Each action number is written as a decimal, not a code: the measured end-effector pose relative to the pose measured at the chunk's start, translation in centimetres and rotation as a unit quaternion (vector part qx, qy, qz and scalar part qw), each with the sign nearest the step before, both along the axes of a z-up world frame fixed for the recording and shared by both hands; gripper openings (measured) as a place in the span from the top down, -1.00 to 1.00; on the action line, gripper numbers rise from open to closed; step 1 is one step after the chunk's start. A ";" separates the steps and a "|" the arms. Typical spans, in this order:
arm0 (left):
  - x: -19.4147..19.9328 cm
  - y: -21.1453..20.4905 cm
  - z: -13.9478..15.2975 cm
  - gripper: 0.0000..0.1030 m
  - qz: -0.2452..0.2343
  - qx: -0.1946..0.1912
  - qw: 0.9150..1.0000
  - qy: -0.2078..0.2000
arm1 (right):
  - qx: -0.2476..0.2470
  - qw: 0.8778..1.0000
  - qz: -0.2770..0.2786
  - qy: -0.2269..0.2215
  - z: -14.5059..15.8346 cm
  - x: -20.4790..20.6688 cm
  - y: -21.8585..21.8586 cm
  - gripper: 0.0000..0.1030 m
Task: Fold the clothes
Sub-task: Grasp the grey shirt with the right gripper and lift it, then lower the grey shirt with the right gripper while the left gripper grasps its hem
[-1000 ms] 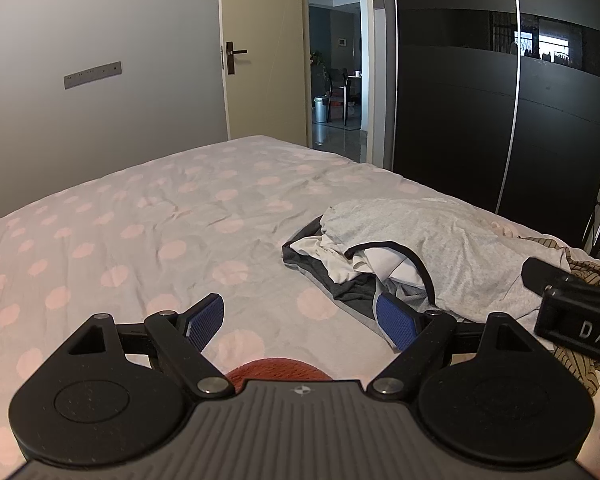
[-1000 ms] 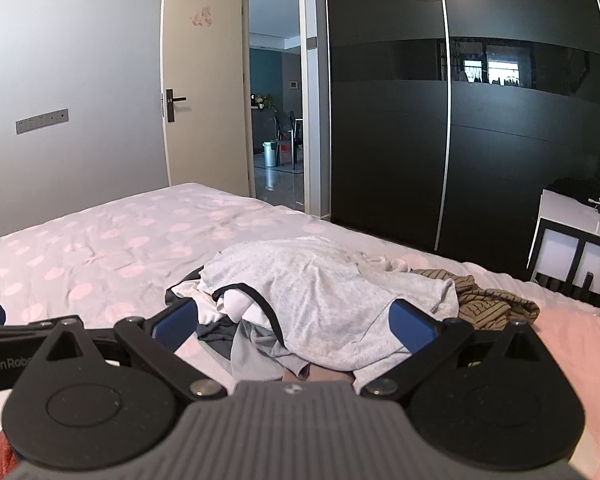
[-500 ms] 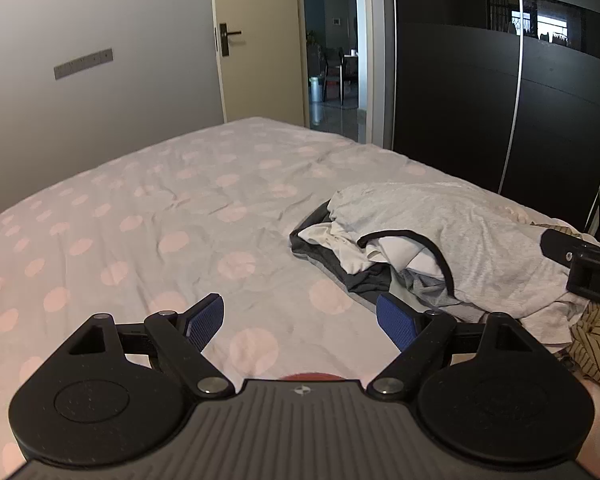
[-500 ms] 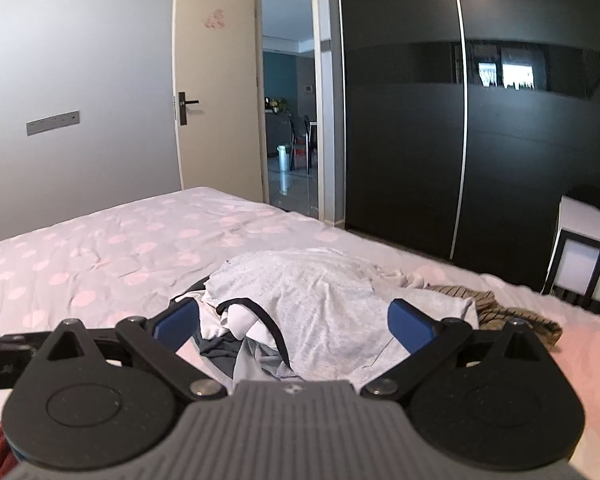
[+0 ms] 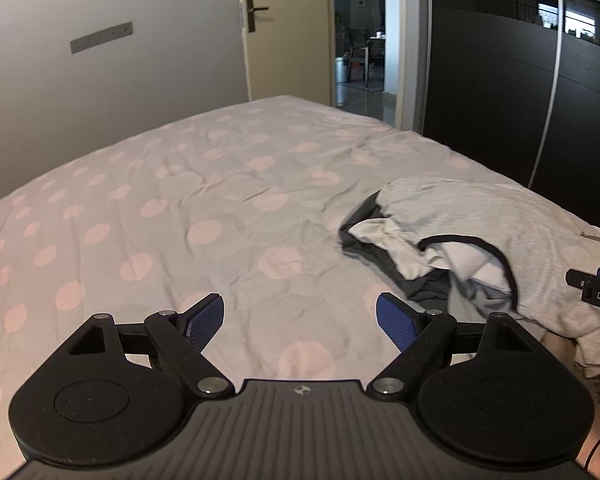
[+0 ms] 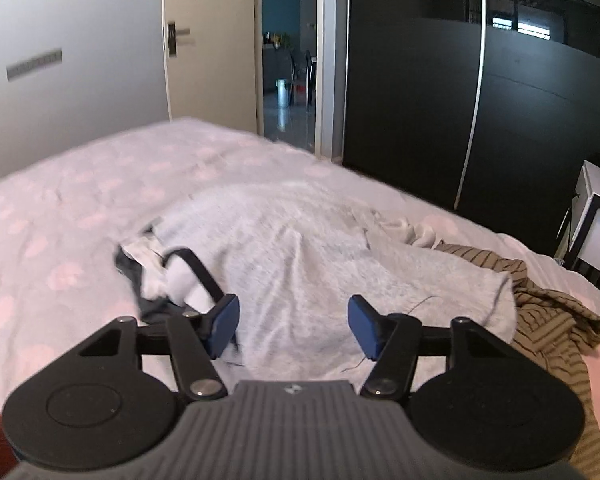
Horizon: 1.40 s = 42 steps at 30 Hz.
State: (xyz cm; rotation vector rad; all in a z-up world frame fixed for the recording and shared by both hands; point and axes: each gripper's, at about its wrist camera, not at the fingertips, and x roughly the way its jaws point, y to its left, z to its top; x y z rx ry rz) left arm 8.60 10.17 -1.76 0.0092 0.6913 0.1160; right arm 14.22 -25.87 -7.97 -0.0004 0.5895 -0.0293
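On the left, a wide stretch of the polka-dot bed (image 5: 204,216) is seen bare of clothing, and the left gripper (image 5: 300,316) is held above it with its jaws spread wide and nothing between them. Further right, a heap of unfolded clothes is piled on the bed: a light grey garment (image 6: 300,248) with a dark-trimmed opening is draped over white and dark grey pieces (image 5: 396,236). The right gripper (image 6: 292,320) is poised just over the near part of that grey garment, its jaws parted and empty, with no cloth pinched. At the far right, a striped olive garment (image 6: 548,312) is crumpled beside the heap. No folded item is visible anywhere, so the task is judged barely begun: every piece remains to be picked, spread and folded.
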 end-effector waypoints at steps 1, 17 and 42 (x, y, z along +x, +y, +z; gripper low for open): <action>0.3 0.5 -0.2 -0.92 0.004 -0.002 1.000 0.003 | -0.004 1.000 0.002 0.010 -0.6 0.9 0.0 -0.24; 1.0 5.2 -3.2 -0.88 0.052 -0.018 0.998 0.035 | -0.171 0.982 0.048 0.058 -4.5 2.5 3.9 0.88; -10.8 15.4 6.1 -0.61 0.171 0.023 0.979 -0.108 | -0.159 0.891 0.285 -0.317 28.9 -4.0 26.6 0.89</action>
